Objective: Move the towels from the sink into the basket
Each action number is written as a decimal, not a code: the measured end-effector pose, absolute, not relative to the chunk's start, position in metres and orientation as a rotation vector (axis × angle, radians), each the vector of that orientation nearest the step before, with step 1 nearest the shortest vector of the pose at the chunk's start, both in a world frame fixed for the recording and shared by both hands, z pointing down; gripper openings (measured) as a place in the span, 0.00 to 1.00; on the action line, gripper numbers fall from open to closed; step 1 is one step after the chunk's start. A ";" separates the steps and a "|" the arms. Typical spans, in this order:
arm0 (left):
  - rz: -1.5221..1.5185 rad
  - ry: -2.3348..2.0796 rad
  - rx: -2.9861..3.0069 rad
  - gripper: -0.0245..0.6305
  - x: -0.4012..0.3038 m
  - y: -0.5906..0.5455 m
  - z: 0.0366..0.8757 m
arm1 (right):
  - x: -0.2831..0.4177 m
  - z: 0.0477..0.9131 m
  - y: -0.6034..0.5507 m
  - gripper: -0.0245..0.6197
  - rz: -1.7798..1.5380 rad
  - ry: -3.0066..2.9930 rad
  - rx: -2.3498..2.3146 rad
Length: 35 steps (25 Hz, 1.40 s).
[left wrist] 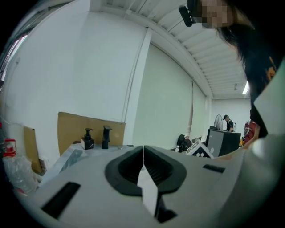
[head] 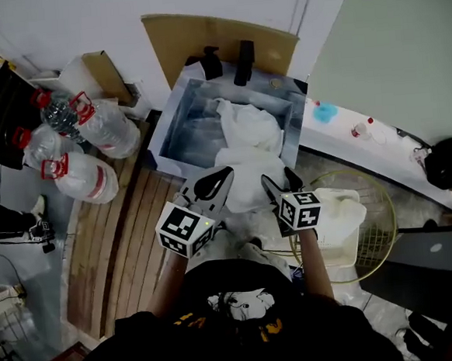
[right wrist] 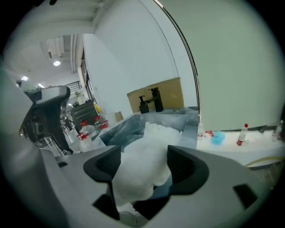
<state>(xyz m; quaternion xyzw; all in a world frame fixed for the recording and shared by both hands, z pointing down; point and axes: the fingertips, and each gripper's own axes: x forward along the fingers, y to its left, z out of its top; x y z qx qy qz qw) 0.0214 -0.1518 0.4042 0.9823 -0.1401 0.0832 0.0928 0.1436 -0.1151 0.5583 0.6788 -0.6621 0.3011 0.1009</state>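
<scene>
The steel sink [head: 176, 125] holds a crumpled white towel [head: 249, 127]. A second white towel [head: 245, 174] hangs over the sink's front edge. To the right stands a round wire basket [head: 385, 225] with another white towel [head: 341, 213] in it. My left gripper [head: 211, 186] hovers at the sink's front edge, its jaws shut; the left gripper view shows the left gripper [left wrist: 143, 167] with a thin white sliver in the seam. My right gripper [head: 281, 184] is beside the draped towel. In its own view the right gripper [right wrist: 144, 164] stands open, the towel [right wrist: 138, 178] lying between the pads, not squeezed.
A black soap dispenser [head: 211, 62] and faucet [head: 243, 61] stand at the sink's back, with cardboard [head: 214, 33] behind them. Large water bottles [head: 83, 140] lie at the left on wooden slats [head: 120, 223]. A white counter [head: 379, 144] with a blue item [head: 324, 112] runs right of the sink.
</scene>
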 end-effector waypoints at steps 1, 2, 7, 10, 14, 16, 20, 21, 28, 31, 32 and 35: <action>0.247 -0.424 2.910 0.05 0.016 -0.158 0.406 | 0.144 0.564 -0.118 0.54 0.893 -1.917 2.014; 0.247 -0.427 2.906 0.05 0.012 -0.164 0.407 | 0.145 0.569 -0.120 0.55 0.897 -1.879 2.016; 0.244 -0.401 2.897 0.05 0.001 -0.185 0.414 | 0.147 0.596 -0.126 0.56 0.951 -1.732 2.015; 0.240 -0.371 2.899 0.05 0.000 -0.194 0.416 | 0.147 0.605 -0.125 0.51 1.001 -1.682 2.043; 0.236 -0.318 2.905 0.05 0.004 -0.201 0.416 | 0.142 0.605 -0.126 0.33 1.060 -1.676 2.065; 0.234 -0.288 2.909 0.05 0.007 -0.202 0.416 | 0.141 0.601 -0.127 0.27 1.071 -1.679 2.070; 0.231 -0.242 2.912 0.05 0.012 -0.203 0.416 | 0.140 0.587 -0.128 0.21 1.071 -1.692 2.118; 0.232 -0.234 2.912 0.05 0.013 -0.202 0.417 | 0.140 0.585 -0.128 0.20 1.065 -1.694 2.129; 0.229 -0.182 2.930 0.05 0.024 -0.197 0.411 | 0.135 0.539 -0.131 0.18 0.978 -1.820 2.208; 0.230 -0.169 2.937 0.05 0.030 -0.193 0.409 | 0.134 0.497 -0.133 0.18 0.877 -1.901 2.228; 0.229 -0.161 2.940 0.05 0.033 -0.190 0.407 | 0.135 0.483 -0.132 0.18 0.842 -1.924 2.239; 0.225 -0.118 2.952 0.05 0.046 -0.179 0.403 | 0.143 0.442 -0.123 0.18 0.735 -1.975 2.287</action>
